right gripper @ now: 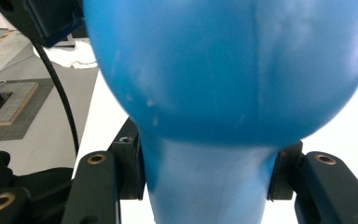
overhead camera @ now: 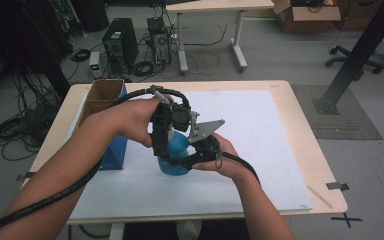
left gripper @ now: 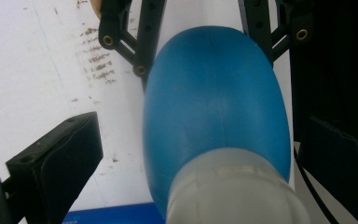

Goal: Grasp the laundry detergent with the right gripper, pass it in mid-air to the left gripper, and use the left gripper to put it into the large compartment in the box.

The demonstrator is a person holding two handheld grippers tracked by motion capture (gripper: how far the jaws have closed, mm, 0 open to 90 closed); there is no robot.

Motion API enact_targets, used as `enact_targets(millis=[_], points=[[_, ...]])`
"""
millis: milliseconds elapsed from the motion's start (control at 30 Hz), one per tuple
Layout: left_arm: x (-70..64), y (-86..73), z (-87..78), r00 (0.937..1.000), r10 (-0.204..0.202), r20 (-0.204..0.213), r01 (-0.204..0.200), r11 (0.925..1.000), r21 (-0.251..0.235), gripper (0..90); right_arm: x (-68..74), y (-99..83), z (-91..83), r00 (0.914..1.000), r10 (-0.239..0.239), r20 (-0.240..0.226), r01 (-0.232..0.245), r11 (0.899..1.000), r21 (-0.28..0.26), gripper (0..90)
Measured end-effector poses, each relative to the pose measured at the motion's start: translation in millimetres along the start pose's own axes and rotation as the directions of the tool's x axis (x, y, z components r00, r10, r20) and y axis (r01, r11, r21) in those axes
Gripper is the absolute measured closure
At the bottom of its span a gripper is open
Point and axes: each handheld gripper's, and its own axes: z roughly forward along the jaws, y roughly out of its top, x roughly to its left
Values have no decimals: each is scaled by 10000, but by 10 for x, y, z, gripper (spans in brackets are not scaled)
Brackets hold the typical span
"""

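Table top: we see a pale wooden table (overhead camera: 300, 135) with a large white sheet (overhead camera: 260, 150) covering most of it.
Left edge: we see an open cardboard box (overhead camera: 101, 95) beside a blue box (overhead camera: 116, 150).
Floor behind: we see a black computer tower (overhead camera: 121, 44), a second open computer (overhead camera: 157, 37) and loose cables (overhead camera: 15, 132).
Far back: we see another desk (overhead camera: 215, 6), a cardboard box (overhead camera: 307, 17) and a chair base (overhead camera: 352, 60).
Right side: we see a black slanted post (overhead camera: 360, 50) on a dark mat (overhead camera: 347, 117).

The high view looks forward and down over my forearms at the table (overhead camera: 290, 150). My left gripper view looks down the blue bottle (left gripper: 214, 102) from its pale cap, very close. My right gripper view faces that bottle's body, closer still.
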Motion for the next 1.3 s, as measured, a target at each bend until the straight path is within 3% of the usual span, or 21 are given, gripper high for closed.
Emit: enact_targets(millis=[467, 1067, 1300], points=[[-27, -12, -3, 10000, 21, -4, -21, 10000, 20, 53, 1, 27, 15, 10000, -17, 8, 17, 10000, -1, 451], [-51, 0, -16, 9996, 87, -276, -77, 9994, 347, 153, 0, 63, -6, 10000, -53, 55, 54, 9999, -125, 452], [-66, 2, -65, 9989, 108, -456, -96, 9996, 264, 202, 12, 75, -18, 9999, -82, 99, 83, 9999, -121, 451]])
